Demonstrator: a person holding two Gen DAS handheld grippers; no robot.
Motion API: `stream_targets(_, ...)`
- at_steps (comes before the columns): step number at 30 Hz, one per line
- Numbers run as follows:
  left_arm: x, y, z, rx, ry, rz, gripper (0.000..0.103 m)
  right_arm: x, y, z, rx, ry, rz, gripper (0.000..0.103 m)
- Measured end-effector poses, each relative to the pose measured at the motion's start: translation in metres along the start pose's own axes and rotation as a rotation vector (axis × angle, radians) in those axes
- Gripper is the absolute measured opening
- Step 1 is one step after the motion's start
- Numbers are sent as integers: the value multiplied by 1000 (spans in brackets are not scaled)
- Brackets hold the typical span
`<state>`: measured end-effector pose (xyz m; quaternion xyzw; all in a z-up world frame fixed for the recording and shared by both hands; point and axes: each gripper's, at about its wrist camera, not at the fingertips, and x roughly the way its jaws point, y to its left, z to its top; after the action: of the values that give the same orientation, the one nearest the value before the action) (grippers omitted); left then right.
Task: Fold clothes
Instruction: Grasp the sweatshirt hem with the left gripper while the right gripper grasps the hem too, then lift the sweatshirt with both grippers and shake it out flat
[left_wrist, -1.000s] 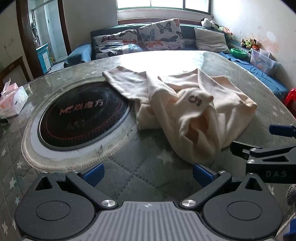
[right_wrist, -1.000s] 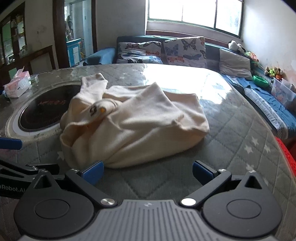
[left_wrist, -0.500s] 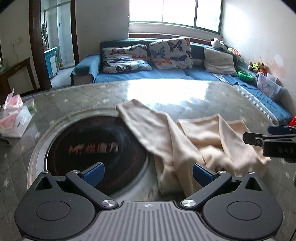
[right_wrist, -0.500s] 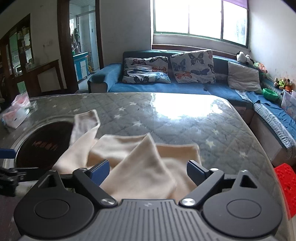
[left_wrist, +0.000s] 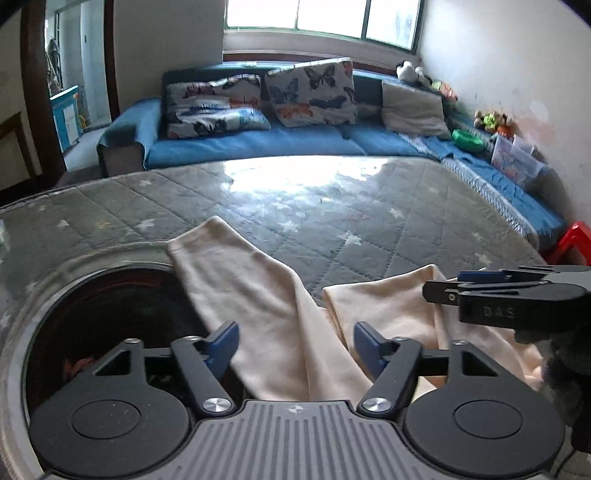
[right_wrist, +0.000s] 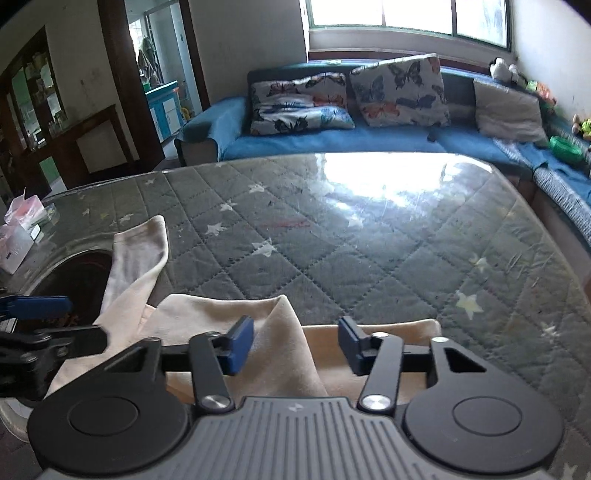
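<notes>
A grey quilted table cover with pale star prints (left_wrist: 369, 221), laid under a glossy clear sheet, is seen filling both views; strong window glare is reflected near its far edge. A round dark glass cooktop ringed in pale metal (left_wrist: 110, 314) is set into the table's left side; its near part is hidden behind the gripper body in the left wrist view. A cream soft knit garment (left_wrist: 277, 314) is spread crumpled at the near edge of the table, one long sleeve stretched up across the cooktop rim toward the table's middle. In the right wrist view the same garment (right_wrist: 280, 343) is shown with a raised pointed fold; its lower part is cut off by the gripper housing.

The left gripper (left_wrist: 293, 341), black with blue pads, is held with fingers spread apart, cloth lying directly between and below them; whether the pads touch the fabric cannot be told. The right gripper (right_wrist: 295, 343) is likewise spread, the pointed fold sitting between its fingers. Seen side-on in the left wrist view, the right gripper (left_wrist: 443, 288) is placed over the garment's right portion.

A pink-and-white tissue box (right_wrist: 18, 232) is placed at the table's left edge, partly cut off.
</notes>
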<state>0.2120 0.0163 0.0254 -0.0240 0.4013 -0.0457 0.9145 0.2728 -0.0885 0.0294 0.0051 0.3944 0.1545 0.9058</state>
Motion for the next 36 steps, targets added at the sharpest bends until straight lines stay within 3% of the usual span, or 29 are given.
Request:
stream_targets(2, 10, 0, 3, -2, 22, -12, 47, 3, -3, 0, 9, 11, 18, 40)
stream_targets(6, 19, -2, 1, 22, 48, -39, 13, 4, -5, -2, 19, 15, 48, 21)
stream_targets(9, 9, -2, -1, 43, 12, -54, 5, -5, -2, -3, 14, -8, 46, 9)
stream_targets(16, -30, 12, -10, 35, -73, -34, 3, -52, -6, -10, 25, -109, 1, 8)
stream_targets(24, -99, 48, -51, -25, -154, -8, 3, -149, -31, -46, 86, -275, -78, 8)
stream_targets(33, -176, 79, -110, -54, -186, 10, 1, -236, -60, -118, 198, -358, -204, 7)
stream_targets(36, -180, 83, -126, -40, -152, 13, 1, -241, -69, -137, 243, -318, -228, 8)
